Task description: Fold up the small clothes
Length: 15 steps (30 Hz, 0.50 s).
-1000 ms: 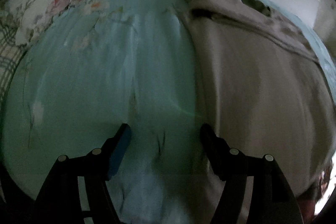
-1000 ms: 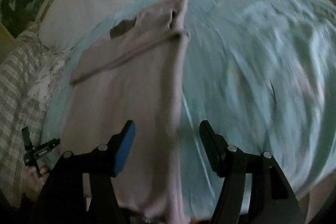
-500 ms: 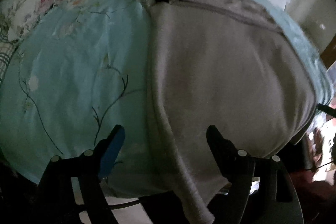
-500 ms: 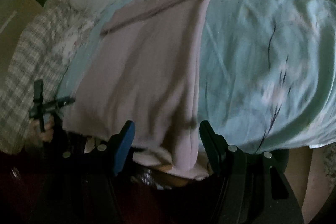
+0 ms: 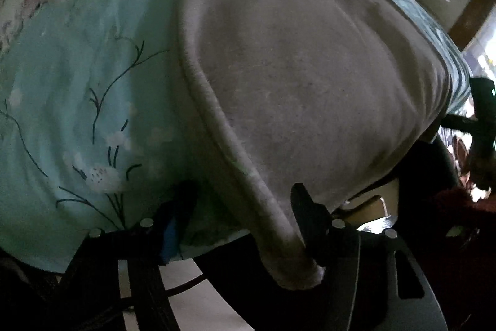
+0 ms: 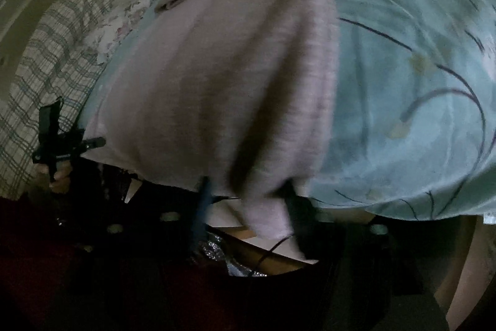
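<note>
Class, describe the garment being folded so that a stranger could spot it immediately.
Find the pale turquoise bedspread printed with dark twigs and white blossoms. On it lies a plain greyish-mauve knitted garment, its near end hanging over the bed's edge. It is the only unpatterned cloth on that floral cover.

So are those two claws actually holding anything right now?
Not yet. Both the left gripper and right gripper are open, each straddling a near corner of the folded mauve garment overhanging the bed.
</note>
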Motion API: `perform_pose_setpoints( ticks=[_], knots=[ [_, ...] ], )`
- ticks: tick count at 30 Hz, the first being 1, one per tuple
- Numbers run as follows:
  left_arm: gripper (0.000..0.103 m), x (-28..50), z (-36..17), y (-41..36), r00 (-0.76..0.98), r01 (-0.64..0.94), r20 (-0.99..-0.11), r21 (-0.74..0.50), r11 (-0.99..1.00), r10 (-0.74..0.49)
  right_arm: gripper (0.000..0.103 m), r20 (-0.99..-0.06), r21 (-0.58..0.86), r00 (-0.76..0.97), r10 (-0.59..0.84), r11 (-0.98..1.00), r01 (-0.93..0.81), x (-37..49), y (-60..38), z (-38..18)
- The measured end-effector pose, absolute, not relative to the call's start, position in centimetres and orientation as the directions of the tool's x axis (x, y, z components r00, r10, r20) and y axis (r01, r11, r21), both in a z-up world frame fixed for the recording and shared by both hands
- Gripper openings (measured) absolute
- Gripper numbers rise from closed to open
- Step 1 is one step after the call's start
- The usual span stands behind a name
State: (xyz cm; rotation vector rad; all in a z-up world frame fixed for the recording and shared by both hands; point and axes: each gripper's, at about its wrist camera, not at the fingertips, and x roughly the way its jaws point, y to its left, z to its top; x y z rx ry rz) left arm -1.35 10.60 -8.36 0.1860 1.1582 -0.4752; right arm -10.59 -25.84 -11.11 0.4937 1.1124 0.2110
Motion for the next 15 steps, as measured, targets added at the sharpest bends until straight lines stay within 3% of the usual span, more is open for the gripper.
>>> perform_pose_setpoints(
  ticks=[2, 4, 11, 13, 14, 15],
  knots=[
    [0.051, -1.5, -8.3, 10.6, 0.314, 0.464, -0.912, -0.094, 0.881, -0.263, 0.032, -0.810, 0.470, 0.456, 0.370, 0.874, 0.125, -11.2, -26.9, -11.3],
    [0.036, -1.8, -8.3, 11.0, 0.301, 0.472, -0.911, -0.113, 0.874, -0.281, 0.033, -0.811, 0.465, 0.477, 0.339, 0.869, 0.173, -11.8, -28.1, -11.4],
    [0.028, -1.8, -8.8, 11.5, 0.265, 0.484, -0.918, -0.137, 0.864, -0.294, 0.036, -0.778, 0.506, 0.490, 0.394, 0.855, 0.116, -10.9, -26.9, -11.4],
    [0.010, -1.8, -8.9, 10.6, 0.262, 0.497, -0.918, -0.136, 0.857, -0.298, 0.036, -0.774, 0.513, 0.484, 0.409, 0.852, 0.101, -10.9, -26.6, -11.7],
    [0.010, -1.9, -9.0, 10.2, 0.264, 0.499, -0.916, -0.139, 0.856, -0.303, 0.027, -0.769, 0.522, 0.481, 0.422, 0.848, 0.090, -11.1, -26.5, -11.6],
    [0.007, -1.9, -8.8, 10.1, 0.276, 0.497, -0.911, -0.137, 0.857, -0.306, 0.009, -0.753, 0.550, 0.475, 0.454, 0.832, 0.076, -11.3, -26.4, -11.4]
  ],
)
